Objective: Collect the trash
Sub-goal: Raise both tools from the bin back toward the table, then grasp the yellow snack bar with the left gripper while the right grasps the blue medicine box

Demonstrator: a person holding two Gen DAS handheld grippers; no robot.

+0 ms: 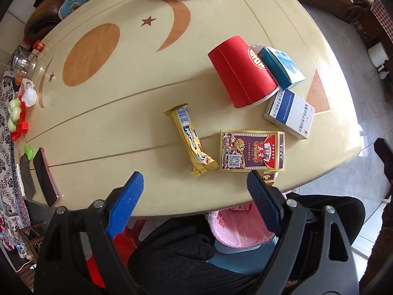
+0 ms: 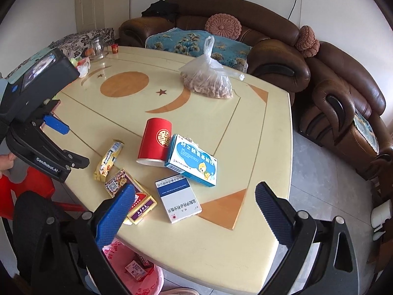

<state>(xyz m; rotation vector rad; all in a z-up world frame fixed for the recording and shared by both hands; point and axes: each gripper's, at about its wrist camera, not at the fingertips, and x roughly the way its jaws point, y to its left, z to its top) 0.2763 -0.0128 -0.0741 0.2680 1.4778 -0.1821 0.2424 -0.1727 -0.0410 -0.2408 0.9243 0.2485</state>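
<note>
Two claws gaping wide, gripping nothing | left claw [image 1: 194, 184] hovering over snack wrapper [image 1: 190, 139] | right claw [image 2: 196, 196] hanging above desk [image 2: 221, 233]

Table [image 2: 258, 221]: cream top, orange inlaid disc, crescent and stars.
Centre: red paper cup [image 2: 155, 142] upside down.
Cup's 3 o'clock: teal medicine box [image 2: 194, 163], leaning on it.
Cup's 5 o'clock: white-blue box [image 2: 177, 199].
Cup's 7 o'clock: card pack [image 2: 122, 184].
Cup's 9 o'clock: gold snack wrapper [image 2: 109, 161].
Cup's 1 o'clock: bag of nuts [image 2: 208, 82].
</note>
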